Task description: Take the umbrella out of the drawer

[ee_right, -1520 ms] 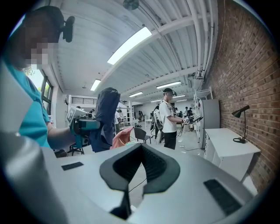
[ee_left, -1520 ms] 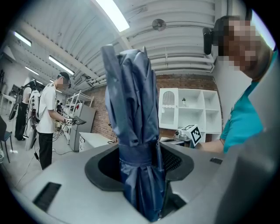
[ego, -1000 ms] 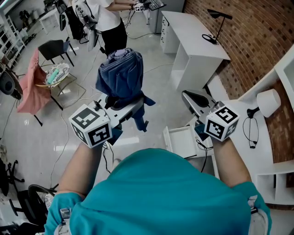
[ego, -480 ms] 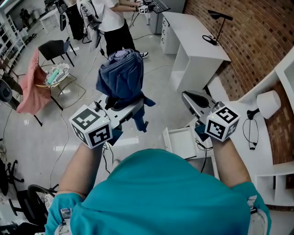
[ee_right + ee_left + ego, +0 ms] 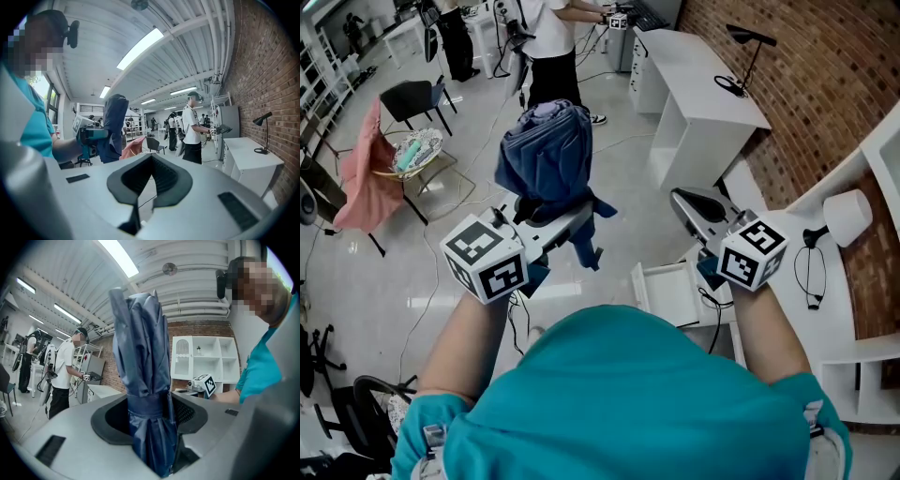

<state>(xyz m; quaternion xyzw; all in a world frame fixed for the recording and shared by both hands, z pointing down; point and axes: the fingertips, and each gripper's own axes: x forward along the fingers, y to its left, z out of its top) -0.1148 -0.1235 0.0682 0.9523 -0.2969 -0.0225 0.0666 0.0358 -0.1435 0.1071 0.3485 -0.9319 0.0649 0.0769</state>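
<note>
Folded umbrella upright, grasped by the fingers of the left gripper, out of the open drawer; right gripper fingers pressed together, empty.

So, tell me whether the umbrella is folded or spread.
Folded. The umbrella is a tight blue bundle with a band around it, clamped in the left hand-held gripper.

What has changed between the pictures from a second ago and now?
Only the background changed: the person in the white shirt has stepped rightward, toward the white desk. Everything else stayed as it was. The left hand-held gripper still clamps the folded blue umbrella, the right hand-held gripper stays shut and empty, and the drawer stays open.
</note>
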